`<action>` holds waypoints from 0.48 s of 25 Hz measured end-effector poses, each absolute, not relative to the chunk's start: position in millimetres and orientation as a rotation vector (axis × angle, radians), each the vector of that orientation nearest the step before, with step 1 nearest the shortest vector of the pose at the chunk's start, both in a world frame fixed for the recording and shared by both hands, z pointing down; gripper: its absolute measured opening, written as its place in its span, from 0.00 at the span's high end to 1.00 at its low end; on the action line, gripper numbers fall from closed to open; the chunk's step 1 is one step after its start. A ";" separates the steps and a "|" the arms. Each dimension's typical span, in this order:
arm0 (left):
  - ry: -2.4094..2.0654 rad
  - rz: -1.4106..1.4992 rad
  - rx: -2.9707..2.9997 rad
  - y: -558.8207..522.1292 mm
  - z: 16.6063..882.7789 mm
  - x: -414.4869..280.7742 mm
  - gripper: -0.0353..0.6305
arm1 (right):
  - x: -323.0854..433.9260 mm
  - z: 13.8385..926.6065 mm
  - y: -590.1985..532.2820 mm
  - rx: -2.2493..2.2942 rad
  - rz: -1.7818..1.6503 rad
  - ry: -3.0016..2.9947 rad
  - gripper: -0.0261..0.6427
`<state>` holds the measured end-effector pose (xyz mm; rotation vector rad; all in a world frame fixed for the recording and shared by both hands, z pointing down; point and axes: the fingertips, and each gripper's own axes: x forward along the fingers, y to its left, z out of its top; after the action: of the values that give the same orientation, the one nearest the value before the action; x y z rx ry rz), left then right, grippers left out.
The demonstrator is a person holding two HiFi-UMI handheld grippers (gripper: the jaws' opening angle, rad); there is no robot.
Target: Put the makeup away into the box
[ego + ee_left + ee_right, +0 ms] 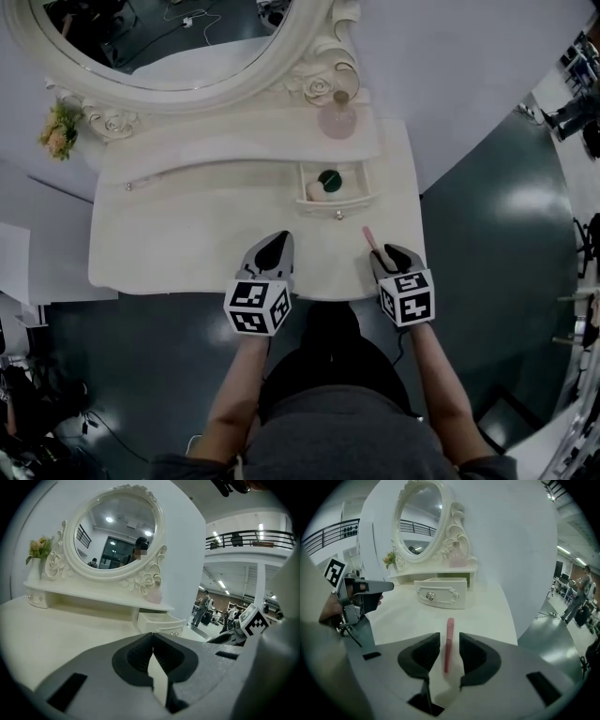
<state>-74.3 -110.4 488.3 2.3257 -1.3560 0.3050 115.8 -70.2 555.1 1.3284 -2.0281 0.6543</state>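
A thin pink makeup stick (368, 238) lies on the white vanity top, pointing toward the small open drawer (341, 202). My right gripper (380, 255) is open, and the stick (448, 641) sits in the gap between its two fingers without either one pressing on it. The drawer (440, 595) holds a dark green round item (329, 179) and a pale pink one (315, 192). My left gripper (279, 240) rests over the tabletop to the left, shut with nothing in it (151, 649).
A pink perfume bottle (337, 118) stands on the shelf above the drawer. The oval mirror (178, 37) and a flower bunch (59, 129) are at the back left. The vanity's front edge (187, 289) runs just under both grippers, with dark floor beyond.
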 end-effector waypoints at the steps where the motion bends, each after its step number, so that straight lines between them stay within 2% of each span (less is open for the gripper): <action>1: -1.357 0.308 2.322 -110.8 489.7 -74.3 0.94 | 115.7 557.9 -70.4 1.319 0.660 -2.023 0.76; 12: -1.379 0.318 2.279 -118.2 498.9 -76.8 0.94 | 114.7 570.1 -73.4 1.248 0.665 -1.984 0.78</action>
<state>-76.8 -118.2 498.9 2.2787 -1.3793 0.3175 114.7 -73.4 570.1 1.2479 -1.9844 0.6650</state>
